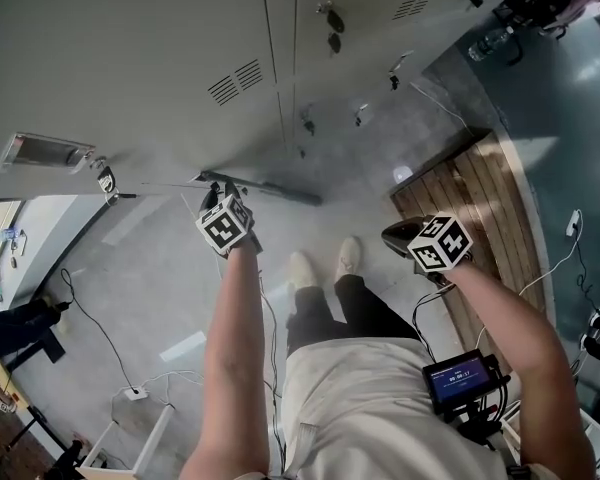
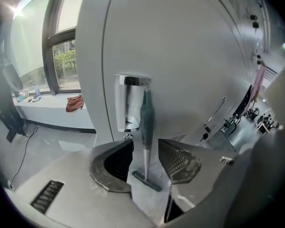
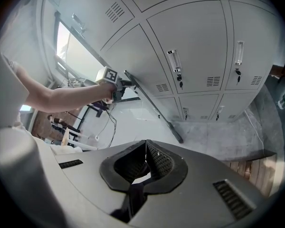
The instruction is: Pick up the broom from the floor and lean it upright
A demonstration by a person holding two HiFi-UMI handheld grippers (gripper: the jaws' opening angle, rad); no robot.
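Observation:
The broom (image 1: 275,190) leans with its long dark handle against the grey lockers (image 1: 130,58), its head on the floor. In the left gripper view the broom (image 2: 146,115) stands upright just beyond the jaws, its head (image 2: 147,180) low between them. My left gripper (image 2: 146,151) is open and its pads do not touch the handle. In the head view the left gripper (image 1: 218,196) sits by the handle's upper end. My right gripper (image 1: 395,234) hangs apart to the right, shut and empty. Its own view shows the right gripper (image 3: 143,161) closed, with the broom (image 3: 154,107) and the left gripper (image 3: 115,85) ahead.
A wooden slatted platform (image 1: 480,198) lies on the floor at the right. Cables (image 1: 90,318) trail over the concrete floor at the left. The person's feet (image 1: 320,263) stand just behind the broom. A window and sill (image 2: 61,80) are left of the lockers.

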